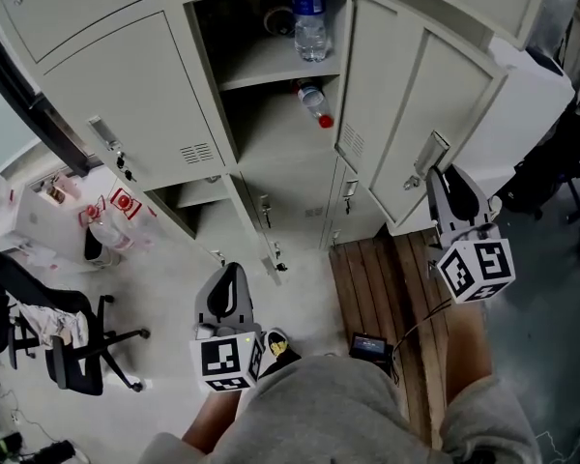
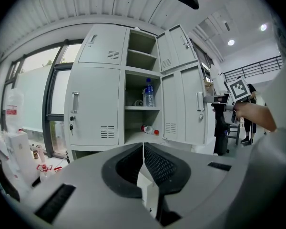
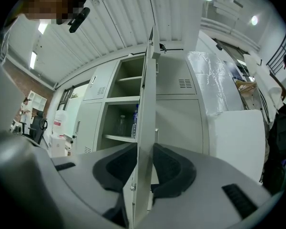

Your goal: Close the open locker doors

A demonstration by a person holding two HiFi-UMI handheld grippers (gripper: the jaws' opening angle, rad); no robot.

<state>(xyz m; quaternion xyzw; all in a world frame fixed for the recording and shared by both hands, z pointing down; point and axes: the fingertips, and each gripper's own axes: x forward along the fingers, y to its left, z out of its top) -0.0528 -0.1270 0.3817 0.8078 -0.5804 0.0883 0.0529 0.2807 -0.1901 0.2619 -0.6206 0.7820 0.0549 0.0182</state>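
Tall pale-grey metal locker door (image 1: 387, 85) stands swung out from the middle column, with the right gripper (image 1: 451, 193) jaws clamped on its free edge near the handle (image 1: 430, 155). Left gripper (image 2: 143, 151) hangs low in front of the lockers, jaws pressed together on nothing. Step looks like swinging this door shut: arc it left to the frame and let go before the jaws get pinched; upper door (image 2: 174, 44) looks open too

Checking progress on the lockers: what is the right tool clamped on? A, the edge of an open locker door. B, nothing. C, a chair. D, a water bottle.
A: the right tool has one pad on each side of the door edge.
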